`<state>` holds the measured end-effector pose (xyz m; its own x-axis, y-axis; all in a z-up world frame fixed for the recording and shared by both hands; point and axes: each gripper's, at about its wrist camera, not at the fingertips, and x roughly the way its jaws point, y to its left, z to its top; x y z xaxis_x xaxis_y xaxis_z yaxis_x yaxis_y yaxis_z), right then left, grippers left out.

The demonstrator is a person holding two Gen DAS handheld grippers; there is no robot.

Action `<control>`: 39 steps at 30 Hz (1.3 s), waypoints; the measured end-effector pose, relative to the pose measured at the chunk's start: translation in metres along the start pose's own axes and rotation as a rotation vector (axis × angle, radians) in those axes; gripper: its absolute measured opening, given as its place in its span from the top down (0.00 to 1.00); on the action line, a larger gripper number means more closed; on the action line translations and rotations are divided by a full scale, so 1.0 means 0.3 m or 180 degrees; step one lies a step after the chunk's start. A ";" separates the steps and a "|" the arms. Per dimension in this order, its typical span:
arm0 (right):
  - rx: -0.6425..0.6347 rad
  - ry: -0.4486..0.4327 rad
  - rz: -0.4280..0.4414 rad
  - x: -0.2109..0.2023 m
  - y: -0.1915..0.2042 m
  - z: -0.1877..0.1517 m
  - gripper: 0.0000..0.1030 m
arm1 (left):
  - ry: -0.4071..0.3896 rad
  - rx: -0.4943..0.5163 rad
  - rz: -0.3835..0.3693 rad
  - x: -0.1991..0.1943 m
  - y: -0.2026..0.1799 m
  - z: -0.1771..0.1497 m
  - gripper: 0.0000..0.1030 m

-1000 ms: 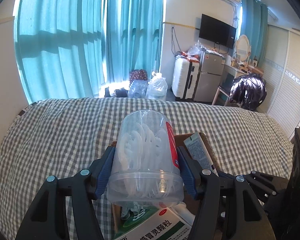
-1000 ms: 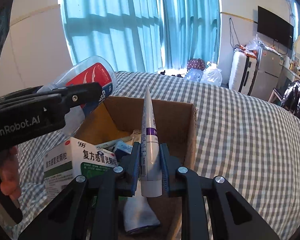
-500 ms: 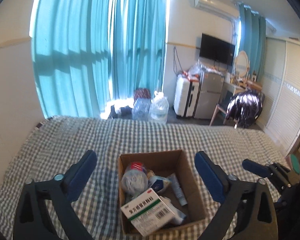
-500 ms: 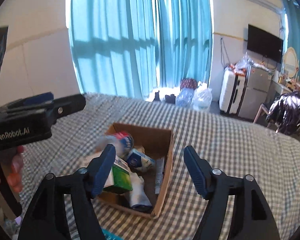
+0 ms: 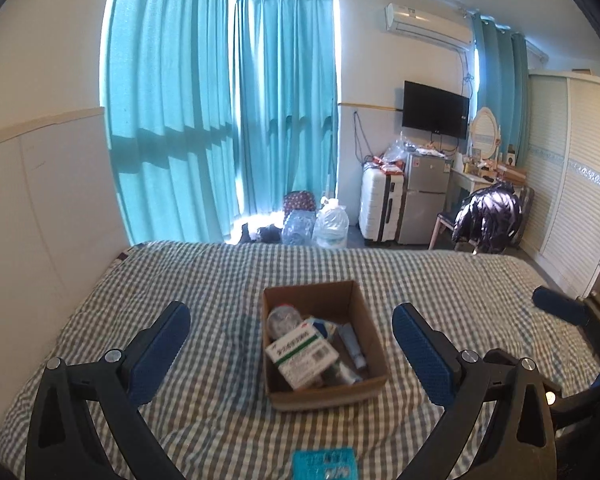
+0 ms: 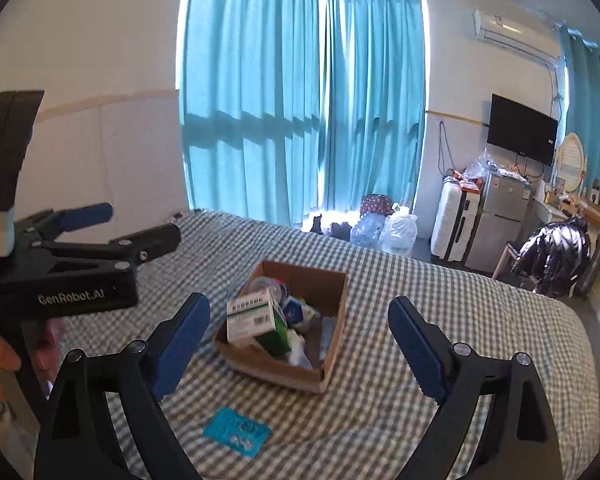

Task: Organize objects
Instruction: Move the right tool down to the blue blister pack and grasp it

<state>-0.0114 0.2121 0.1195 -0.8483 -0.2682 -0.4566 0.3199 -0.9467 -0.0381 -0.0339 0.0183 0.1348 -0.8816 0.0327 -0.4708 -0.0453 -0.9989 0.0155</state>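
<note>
A brown cardboard box (image 5: pixel 370 354) stands on the checked bed (image 5: pixel 220 280); it also shows in the right wrist view (image 6: pixel 336 308). In it lie a clear plastic jar (image 5: pixel 281 319), a green-and-white medicine box (image 5: pixel 302 356) and a white tube (image 5: pixel 352 345). A teal packet (image 5: pixel 325 464) lies on the bed in front of the box, seen too in the right wrist view (image 6: pixel 237 431). My left gripper (image 5: pixel 291 344) is open and empty, held back above the box. My right gripper (image 6: pixel 299 340) is open and empty too. The left gripper (image 6: pixel 112 232) appears at the left of the right wrist view.
Teal curtains (image 5: pixel 228 120) hang behind the bed. Water jugs (image 5: pixel 332 226), a white suitcase (image 5: pixel 380 204), a small fridge (image 5: pixel 424 196) and a chair with a dark jacket (image 5: pixel 488 216) stand beyond the far edge. A wardrobe (image 5: pixel 576 184) lines the right wall.
Both grippers opened: the left let go of the clear jar and the right let go of the tube, both now in the box. Both grippers drew back and up from the box.
</note>
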 end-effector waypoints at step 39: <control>-0.0255 0.1877 0.0322 0.728 0.214 -0.734 0.12 | 0.1027 -0.0144 0.0536 0.368 0.162 -0.785 0.00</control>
<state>-0.0833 0.1322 -0.1784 -0.4422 -0.1903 -0.8765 0.4370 -0.8991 -0.0252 -0.0226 -0.0348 -0.1242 -0.6810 -0.1378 -0.7192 0.1150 -0.9901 0.0808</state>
